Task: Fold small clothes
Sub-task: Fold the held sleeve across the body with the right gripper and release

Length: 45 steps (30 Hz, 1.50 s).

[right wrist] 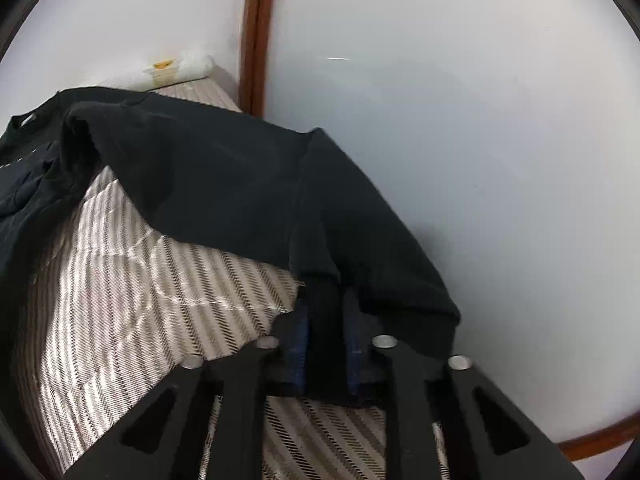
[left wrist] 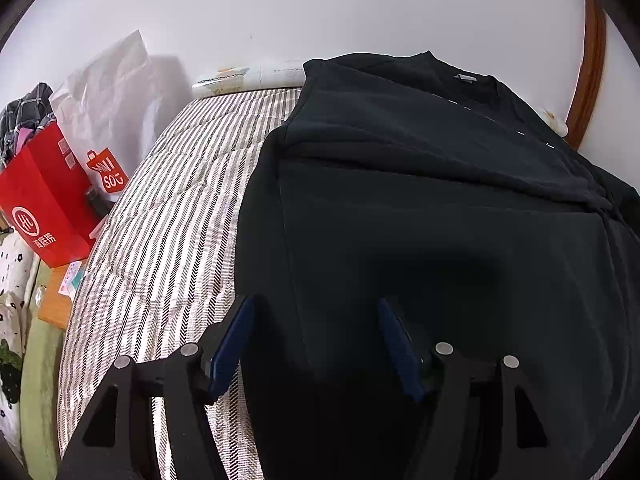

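Observation:
A black long-sleeved top lies spread on a striped mattress, collar toward the far wall and one sleeve folded across its chest. My left gripper stands open over the top's near left edge. Dark cloth lies between its blue pads, which do not press on it. In the right wrist view the other sleeve stretches from the body toward me along the wall. My right gripper is shut on the black sleeve's ribbed cuff end, pinched between the blue pads.
A red paper bag and a white plastic bag stand left of the mattress. A white roll lies at the far end. A white wall and a brown wooden frame close off the right side.

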### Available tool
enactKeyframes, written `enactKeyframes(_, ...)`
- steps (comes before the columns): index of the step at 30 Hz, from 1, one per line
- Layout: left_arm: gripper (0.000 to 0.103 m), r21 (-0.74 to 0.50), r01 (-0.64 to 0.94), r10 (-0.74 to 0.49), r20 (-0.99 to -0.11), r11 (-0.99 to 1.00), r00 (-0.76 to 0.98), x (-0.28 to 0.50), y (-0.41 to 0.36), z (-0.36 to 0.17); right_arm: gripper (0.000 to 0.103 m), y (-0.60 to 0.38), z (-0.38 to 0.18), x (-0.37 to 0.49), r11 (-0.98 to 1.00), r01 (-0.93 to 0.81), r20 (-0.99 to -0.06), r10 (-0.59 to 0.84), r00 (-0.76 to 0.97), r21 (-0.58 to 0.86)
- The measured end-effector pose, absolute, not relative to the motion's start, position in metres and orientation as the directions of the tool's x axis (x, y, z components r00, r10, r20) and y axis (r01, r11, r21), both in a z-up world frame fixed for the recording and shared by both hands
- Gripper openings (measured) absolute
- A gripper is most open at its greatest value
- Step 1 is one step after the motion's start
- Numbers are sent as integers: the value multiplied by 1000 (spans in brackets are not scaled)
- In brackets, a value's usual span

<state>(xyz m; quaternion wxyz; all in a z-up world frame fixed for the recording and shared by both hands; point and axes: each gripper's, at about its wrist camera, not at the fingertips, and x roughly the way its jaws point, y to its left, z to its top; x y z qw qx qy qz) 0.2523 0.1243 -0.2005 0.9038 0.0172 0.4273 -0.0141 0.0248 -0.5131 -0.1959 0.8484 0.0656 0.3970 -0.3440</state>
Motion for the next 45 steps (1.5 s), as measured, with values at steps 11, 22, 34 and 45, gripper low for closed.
enactKeyframes(11,64,4,41,-24,-772,999,635,251,127,-200,9,-448,-89,52,845,535,-630,-408,661,13)
enactKeyframes(22,70,-74,61,-96,-761,995,642,248,138,-198,9,-257,-9,188,981,161,-575,-70,815,109)
enactKeyframes(34,70,-94,58,-109,-754,994,648,245,143,-198,9,-60,-55,333,947,-218,-606,319,728,236)
enactKeyframes(45,72,-88,63,-108,-757,994,645,246,142,-199,26,-48,-112,382,889,-220,-631,443,637,402)
